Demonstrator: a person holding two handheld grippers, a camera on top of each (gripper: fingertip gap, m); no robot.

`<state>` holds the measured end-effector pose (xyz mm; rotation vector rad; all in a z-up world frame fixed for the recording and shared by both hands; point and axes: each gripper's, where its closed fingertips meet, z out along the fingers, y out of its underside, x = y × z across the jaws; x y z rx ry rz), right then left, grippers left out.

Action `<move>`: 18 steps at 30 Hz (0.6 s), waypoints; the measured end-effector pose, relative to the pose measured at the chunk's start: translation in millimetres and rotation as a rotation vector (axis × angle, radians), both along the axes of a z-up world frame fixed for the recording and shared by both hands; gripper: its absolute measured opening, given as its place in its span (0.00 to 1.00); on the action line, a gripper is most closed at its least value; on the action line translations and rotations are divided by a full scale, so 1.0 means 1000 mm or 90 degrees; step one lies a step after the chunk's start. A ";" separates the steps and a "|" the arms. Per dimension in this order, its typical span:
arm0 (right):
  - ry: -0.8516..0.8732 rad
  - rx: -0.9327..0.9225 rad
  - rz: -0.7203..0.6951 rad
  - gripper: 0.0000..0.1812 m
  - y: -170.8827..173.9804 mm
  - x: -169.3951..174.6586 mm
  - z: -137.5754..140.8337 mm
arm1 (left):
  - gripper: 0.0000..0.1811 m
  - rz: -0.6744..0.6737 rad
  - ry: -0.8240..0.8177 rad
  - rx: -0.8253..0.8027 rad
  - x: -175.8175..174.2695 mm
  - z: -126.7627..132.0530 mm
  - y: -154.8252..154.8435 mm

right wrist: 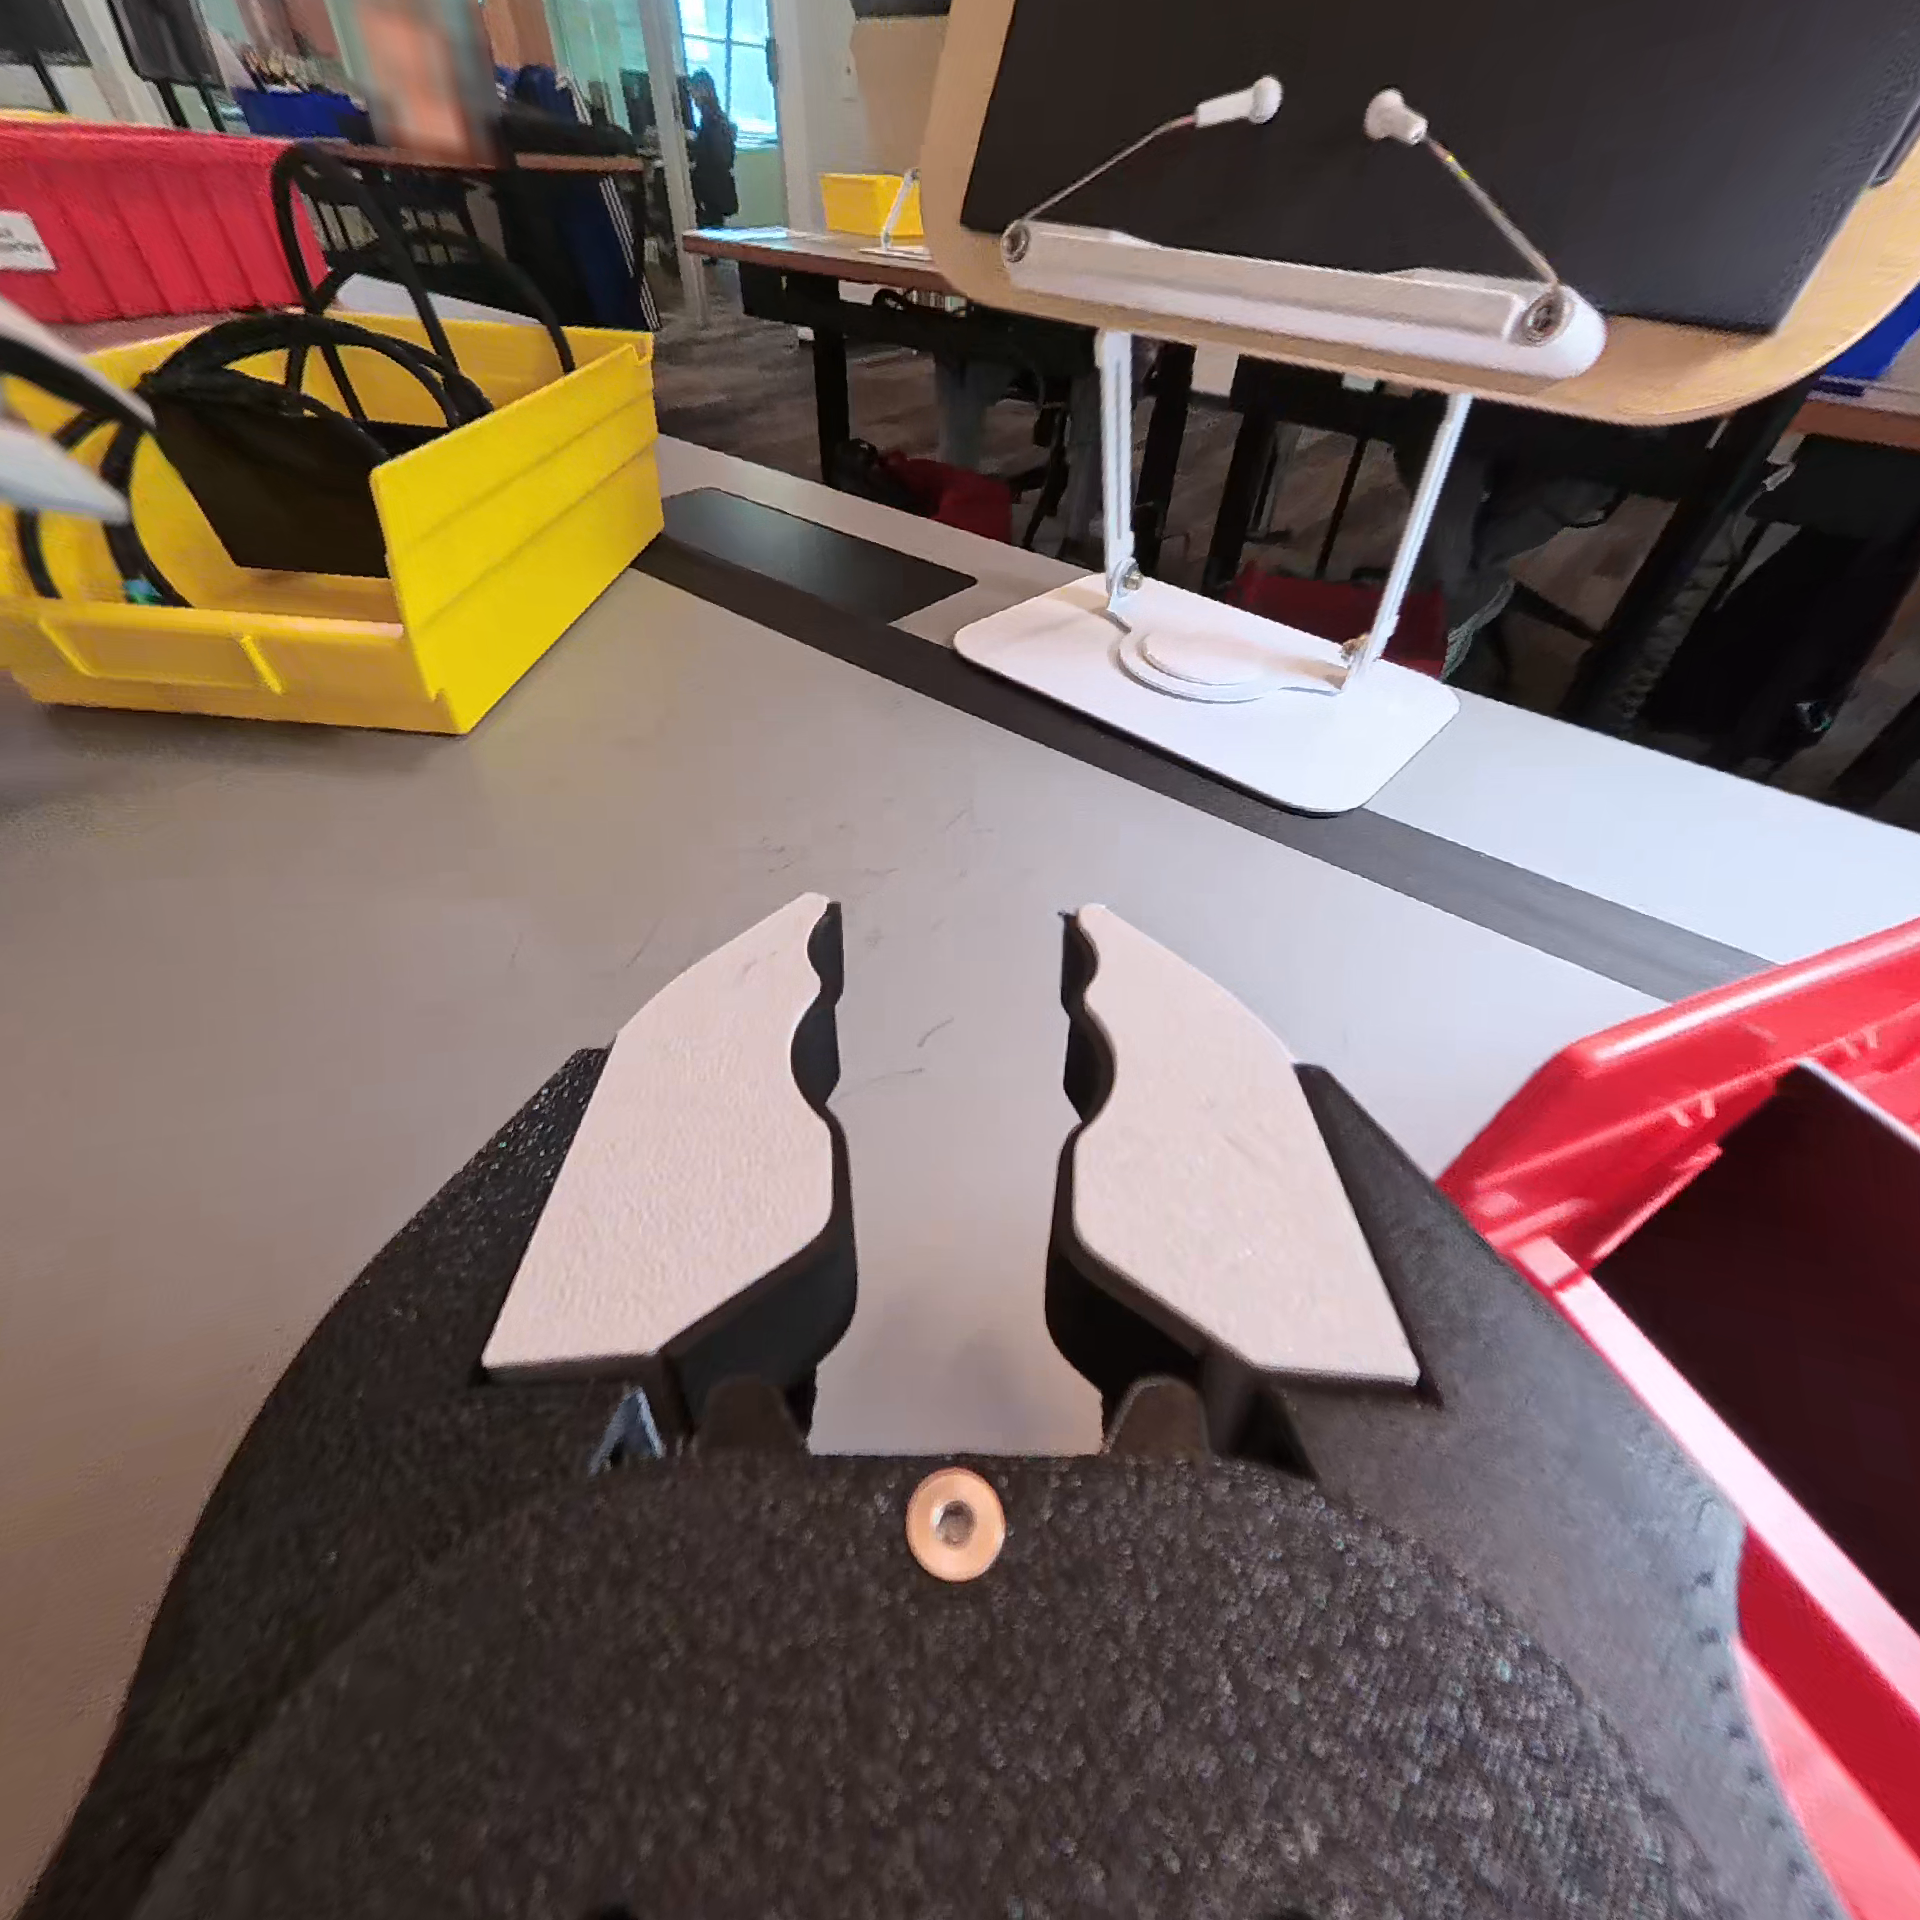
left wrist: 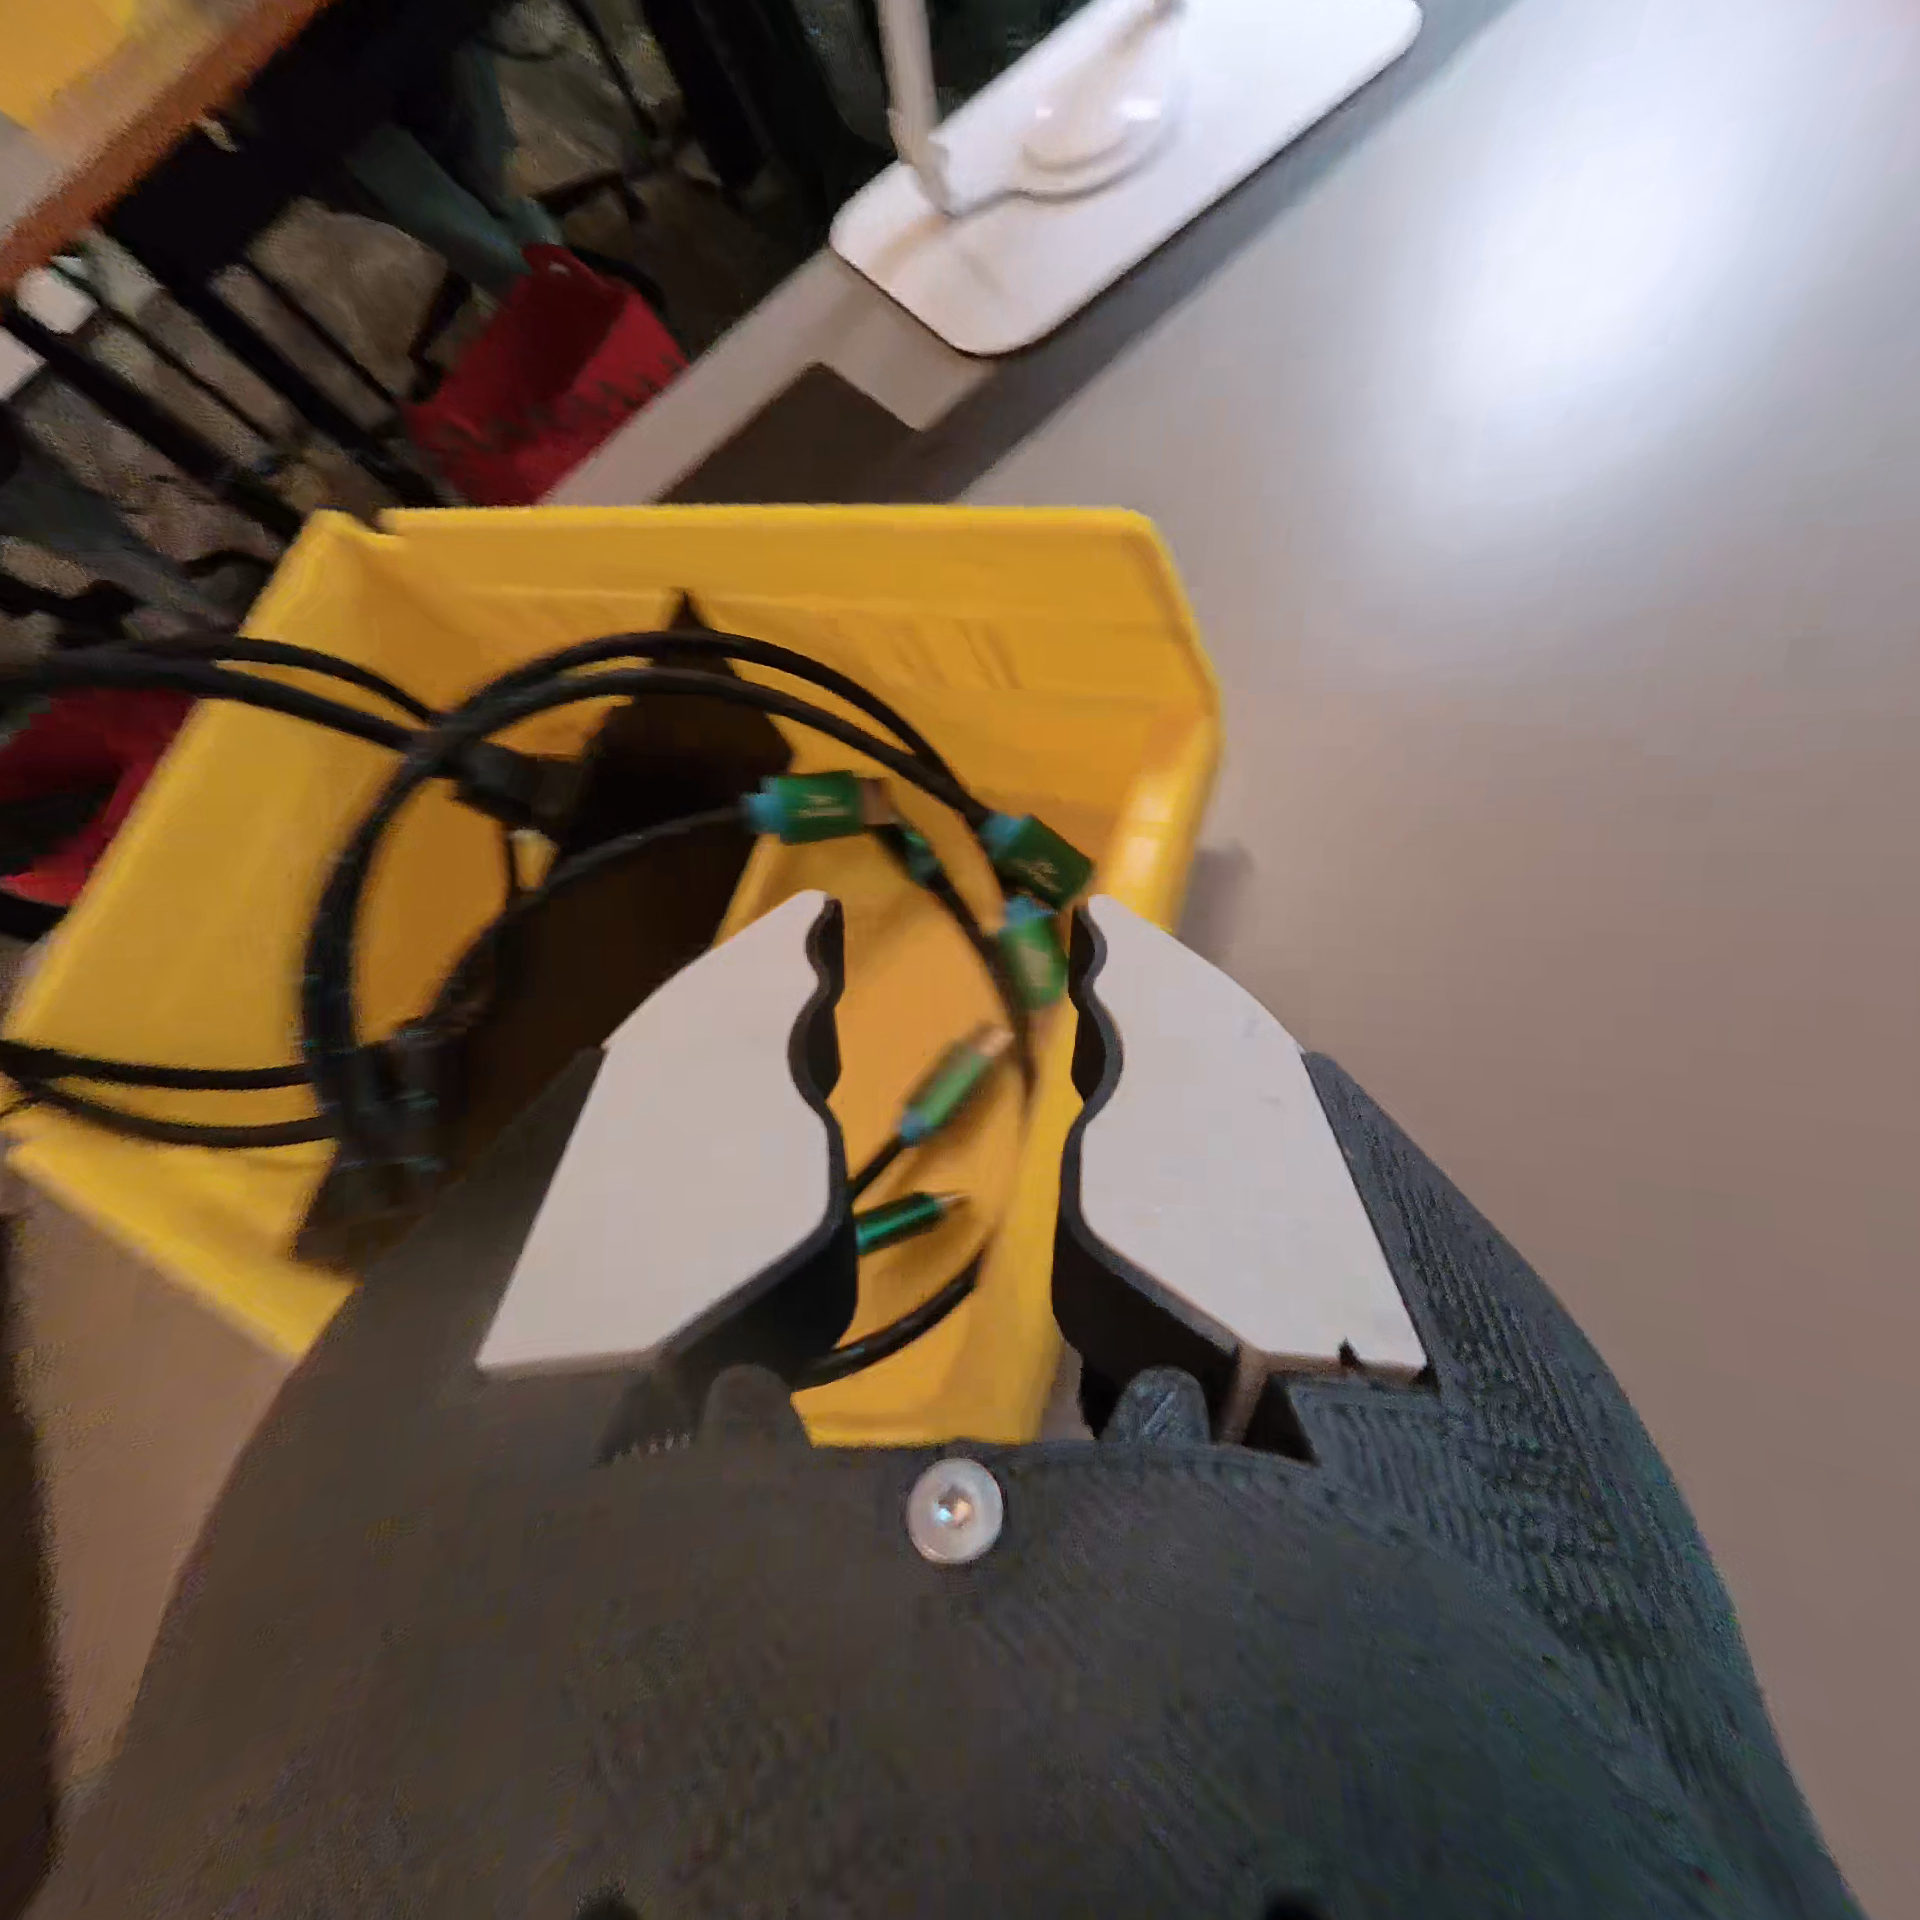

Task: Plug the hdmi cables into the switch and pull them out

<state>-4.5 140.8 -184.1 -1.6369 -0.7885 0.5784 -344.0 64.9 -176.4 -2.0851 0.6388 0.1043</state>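
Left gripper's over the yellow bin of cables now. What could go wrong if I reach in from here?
The black cables lie looped over each other in the yellow bin, so pulling one green plug may drag others along. The plugs crowd together near the open left gripper, so it could close on two.

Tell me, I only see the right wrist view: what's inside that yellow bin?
Observer: Black cables with green plugs, coiled in the yellow bin.
Operator: Is the left hand-held gripper holding one?
Observer: No. The left hand-held gripper is open above the bin, gripping nothing.
Operator: Anything else in there?
Observer: A dark divider stands among the cables.
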 end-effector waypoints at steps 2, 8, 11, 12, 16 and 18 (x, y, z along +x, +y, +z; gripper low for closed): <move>0.008 -0.009 0.012 0.22 -0.004 -0.004 -0.004 | 0.23 0.040 0.020 0.010 -0.025 0.022 0.010; 0.016 -0.017 0.028 0.20 -0.011 0.000 -0.011 | 0.24 0.125 0.106 -0.084 -0.102 0.054 0.052; 0.029 -0.017 0.027 0.18 -0.012 0.005 -0.009 | 0.23 0.152 0.102 -0.138 -0.128 0.056 0.070; 0.033 -0.020 0.026 0.18 -0.012 0.005 -0.008 | 0.23 0.158 0.069 -0.154 -0.130 0.055 0.075; 0.048 -0.043 0.034 0.16 -0.012 0.005 -0.012 | 0.26 0.198 -0.207 -0.265 -0.118 0.034 0.094; 0.048 -0.053 0.038 0.15 -0.012 0.003 -0.014 | 0.26 0.221 -0.299 -0.249 -0.117 0.028 0.110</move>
